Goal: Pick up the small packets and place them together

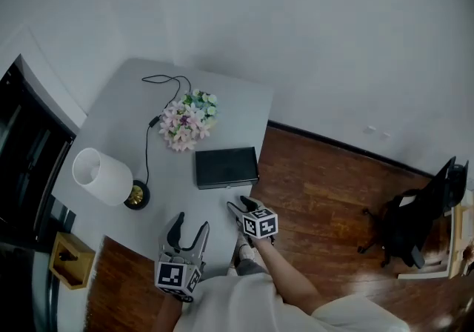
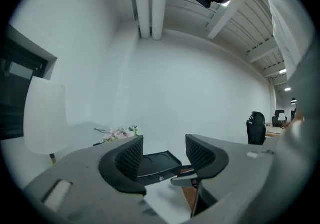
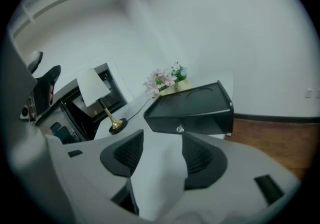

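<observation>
I see no small packets in any view. My left gripper (image 1: 191, 222) hovers over the near edge of the grey table (image 1: 122, 112), with its jaws apart and nothing between them (image 2: 164, 150). My right gripper (image 1: 238, 206) is at the table's near right corner, just in front of a black box (image 1: 226, 167). Its jaws are apart and empty too (image 3: 159, 148). The black box (image 3: 192, 108) has a small round knob on its front face. It also lies beyond the left jaws in the left gripper view (image 2: 155, 163).
A white-shaded lamp (image 1: 102, 176) on a brass base stands at the table's left. A bunch of pink and white flowers (image 1: 189, 121) lies behind the box, with a black cable (image 1: 147, 138) beside it. To the right are a wooden floor (image 1: 318, 190) and a black office chair (image 1: 411, 223).
</observation>
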